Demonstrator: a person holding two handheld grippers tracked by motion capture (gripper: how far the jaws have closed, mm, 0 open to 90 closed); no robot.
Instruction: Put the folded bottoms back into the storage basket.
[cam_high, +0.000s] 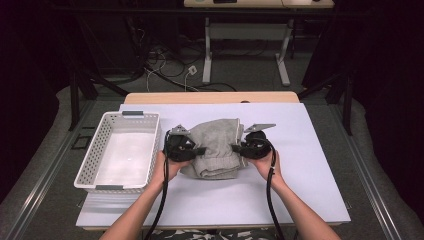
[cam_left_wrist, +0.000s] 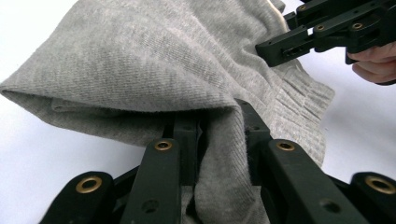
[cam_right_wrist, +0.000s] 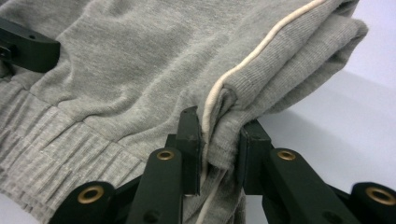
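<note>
A folded grey knit garment (cam_high: 216, 145) lies on the white table sheet (cam_high: 300, 195), mid-table. My left gripper (cam_high: 197, 150) grips its left edge, and in the left gripper view a fold of the grey cloth (cam_left_wrist: 140, 56) is pinched between the two black jaws of that gripper (cam_left_wrist: 219, 135). My right gripper (cam_high: 236, 148) holds the opposite edge; in the right gripper view it (cam_right_wrist: 219, 135) is shut on a thick fold of the garment (cam_right_wrist: 140, 70) beside a cream piping line (cam_right_wrist: 243, 60). A ribbed hem faces the near side.
A white slotted plastic basket (cam_high: 95, 160) stands on the table just left of my left hand, with nothing inside. A wooden table edge (cam_high: 210, 97) runs along the far side. Cables and desk legs (cam_high: 207, 55) lie on the floor beyond.
</note>
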